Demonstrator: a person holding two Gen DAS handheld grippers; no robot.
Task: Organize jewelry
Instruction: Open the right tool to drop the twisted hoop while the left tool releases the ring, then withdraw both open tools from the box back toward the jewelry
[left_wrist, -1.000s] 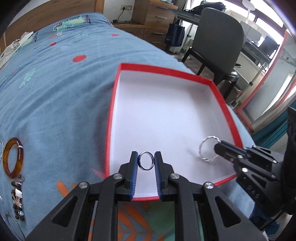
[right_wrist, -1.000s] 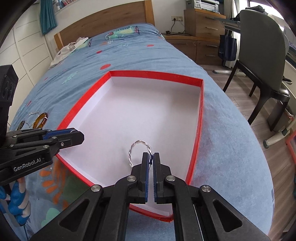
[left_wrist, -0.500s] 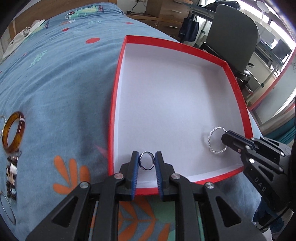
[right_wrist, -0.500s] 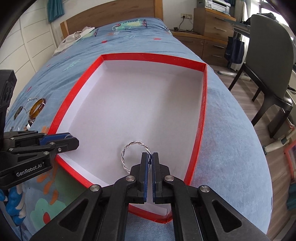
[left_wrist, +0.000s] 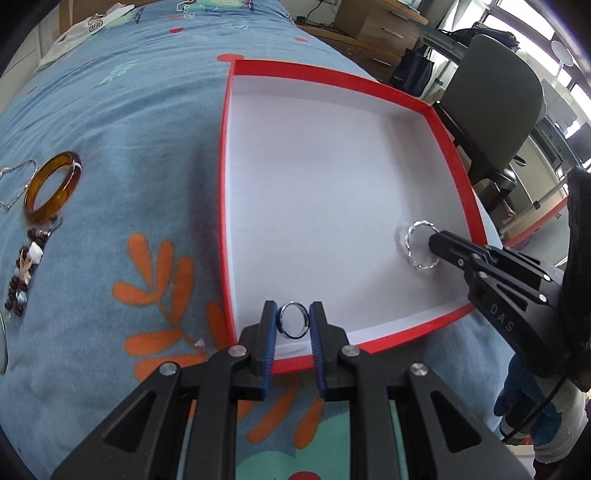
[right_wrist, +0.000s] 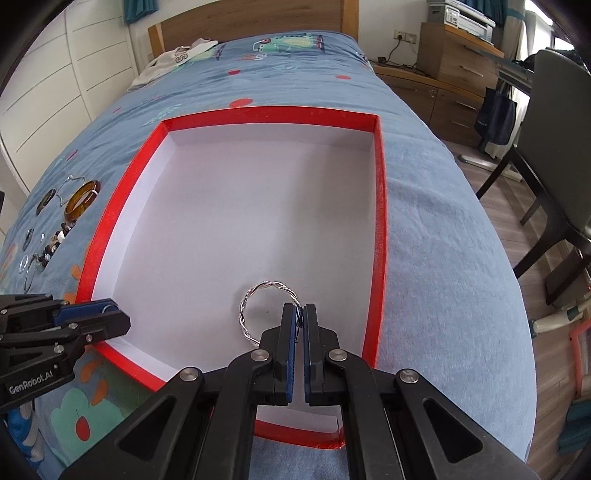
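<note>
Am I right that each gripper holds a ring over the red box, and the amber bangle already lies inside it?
Not quite. The amber bangle lies on the blue bedspread left of the red box, as the left wrist view shows. The rest holds: left gripper grips the plain ring, right gripper the twisted ring.

Silver hoop cut by frame edge; ring details indistinct.

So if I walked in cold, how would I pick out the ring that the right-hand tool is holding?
Find the big red-edged box with a white floor, lying on the blue bedspread. Near its right wall the right gripper pinches the twisted silver ring. It is braided like rope and the larger of the two; the smooth plain ring sits in the left gripper.
</note>
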